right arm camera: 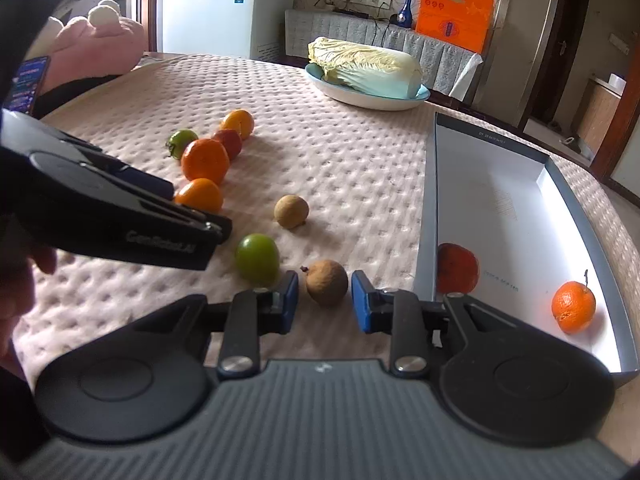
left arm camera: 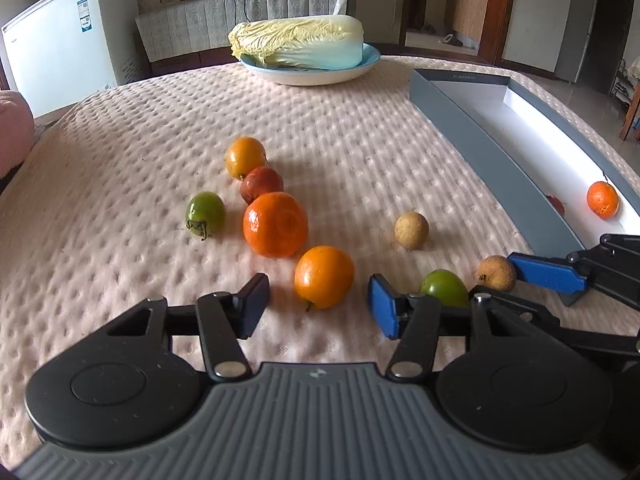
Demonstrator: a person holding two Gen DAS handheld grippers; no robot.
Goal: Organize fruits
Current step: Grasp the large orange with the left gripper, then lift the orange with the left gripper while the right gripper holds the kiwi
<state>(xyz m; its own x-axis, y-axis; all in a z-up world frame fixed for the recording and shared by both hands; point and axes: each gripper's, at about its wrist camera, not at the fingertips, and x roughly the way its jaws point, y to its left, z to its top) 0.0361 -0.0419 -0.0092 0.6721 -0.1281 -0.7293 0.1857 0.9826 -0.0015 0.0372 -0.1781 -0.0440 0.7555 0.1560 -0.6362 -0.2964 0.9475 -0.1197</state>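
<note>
We have both grippers spread wide, holding nothing: the right gripper (right arm camera: pixel 325 300) brackets a brown, probably longan, fruit (right arm camera: pixel 327 282); left gripper (left arm camera: pixel 319 306) brackets an orange (left arm camera: pixel 324 276). Next: close, carry to the box (right arm camera: pixel 426 216).

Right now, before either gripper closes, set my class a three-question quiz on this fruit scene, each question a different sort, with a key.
1. True or false: the cabbage lies in the grey box.
2. How many fruits are inside that box?
3. The right gripper brackets which? A) green fruit B) brown fruit C) orange

Key: 1 false, it lies on a plate; 2 two; 3 B.
</note>
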